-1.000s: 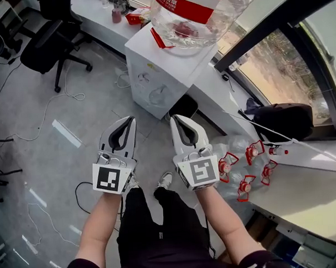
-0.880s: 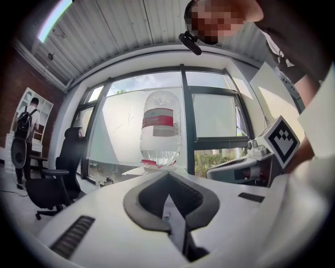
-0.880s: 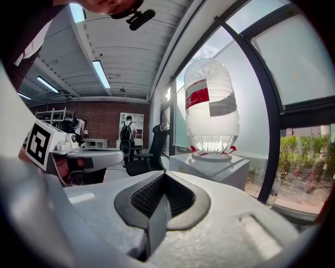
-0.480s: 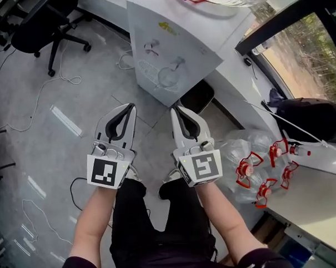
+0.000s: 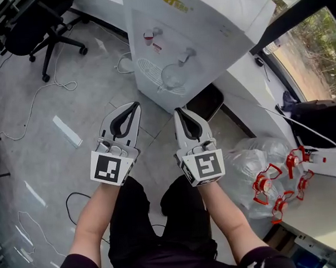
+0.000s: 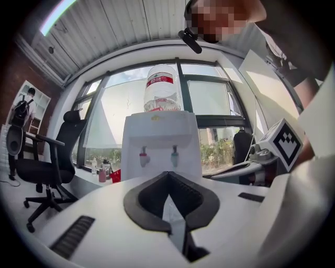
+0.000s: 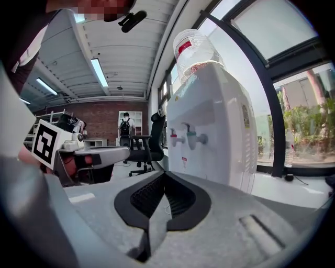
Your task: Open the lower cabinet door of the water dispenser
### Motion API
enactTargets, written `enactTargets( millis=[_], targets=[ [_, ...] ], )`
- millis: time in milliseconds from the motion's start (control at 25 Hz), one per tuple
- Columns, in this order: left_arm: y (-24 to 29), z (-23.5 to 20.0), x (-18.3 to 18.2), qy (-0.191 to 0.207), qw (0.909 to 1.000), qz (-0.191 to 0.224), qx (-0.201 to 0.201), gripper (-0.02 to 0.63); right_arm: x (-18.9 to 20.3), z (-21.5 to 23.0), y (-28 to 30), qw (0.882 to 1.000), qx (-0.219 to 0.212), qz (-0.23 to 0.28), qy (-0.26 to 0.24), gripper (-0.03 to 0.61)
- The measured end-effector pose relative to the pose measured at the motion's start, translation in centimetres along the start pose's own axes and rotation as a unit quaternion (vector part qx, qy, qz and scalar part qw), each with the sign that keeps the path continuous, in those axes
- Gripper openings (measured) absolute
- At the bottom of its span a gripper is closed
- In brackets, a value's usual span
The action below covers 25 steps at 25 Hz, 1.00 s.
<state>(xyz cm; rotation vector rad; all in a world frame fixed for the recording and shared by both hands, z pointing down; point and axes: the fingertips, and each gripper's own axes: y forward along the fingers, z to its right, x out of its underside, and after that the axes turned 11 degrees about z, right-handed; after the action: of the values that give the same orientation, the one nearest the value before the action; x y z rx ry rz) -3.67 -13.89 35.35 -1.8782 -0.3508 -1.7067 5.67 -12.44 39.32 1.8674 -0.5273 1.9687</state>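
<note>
The white water dispenser [image 5: 197, 29] stands ahead of me, with a red tap [image 5: 148, 35], a blue tap [image 5: 187, 56] and a round drip tray [image 5: 161, 76] on its front. Its lower front [image 5: 158, 98] shows only as a narrow strip below the tray. My left gripper [image 5: 134, 106] and right gripper [image 5: 179, 111] are side by side, both shut and empty, a short way off the dispenser and pointing at it. In the left gripper view the dispenser [image 6: 162, 141] is straight ahead above the shut gripper [image 6: 167, 175]. The right gripper [image 7: 164, 175] sees the dispenser [image 7: 209, 131] from its left side.
A black bin [image 5: 205, 102] sits right of the dispenser. Several empty bottles with red handles [image 5: 270, 182] lie at the right under a counter. A black office chair [image 5: 35, 25] and loose cables [image 5: 44, 103] are on the floor at the left. A large bottle [image 6: 159, 89] tops the dispenser.
Both grippers have sunk together, still shut. The dispenser's front with taps now looms larger and the bottle on top has left the head view.
</note>
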Motion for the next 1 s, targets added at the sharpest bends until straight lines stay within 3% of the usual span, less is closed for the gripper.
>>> enactTargets(
  millis=[240,520,1000],
  targets=[
    [-0.4,-1.8,7.1,0.023,0.9997,-0.007,0.003,0.006,7.0,1.2,1.3,1.000,-0.004,0.005,0.007,0.005],
    [-0.9,-2.7,12.9,0.035,0.9994,0.002,0.009,0.006,12.9,2.5,2.1,1.000,-0.007,0.022,0.000,0.005],
    [-0.6,-2.0,19.5,0.039,0.9980,0.007,0.048,0.006,18.7,8.2,1.7,0.996,0.064,0.031,-0.046,0.005]
  ],
)
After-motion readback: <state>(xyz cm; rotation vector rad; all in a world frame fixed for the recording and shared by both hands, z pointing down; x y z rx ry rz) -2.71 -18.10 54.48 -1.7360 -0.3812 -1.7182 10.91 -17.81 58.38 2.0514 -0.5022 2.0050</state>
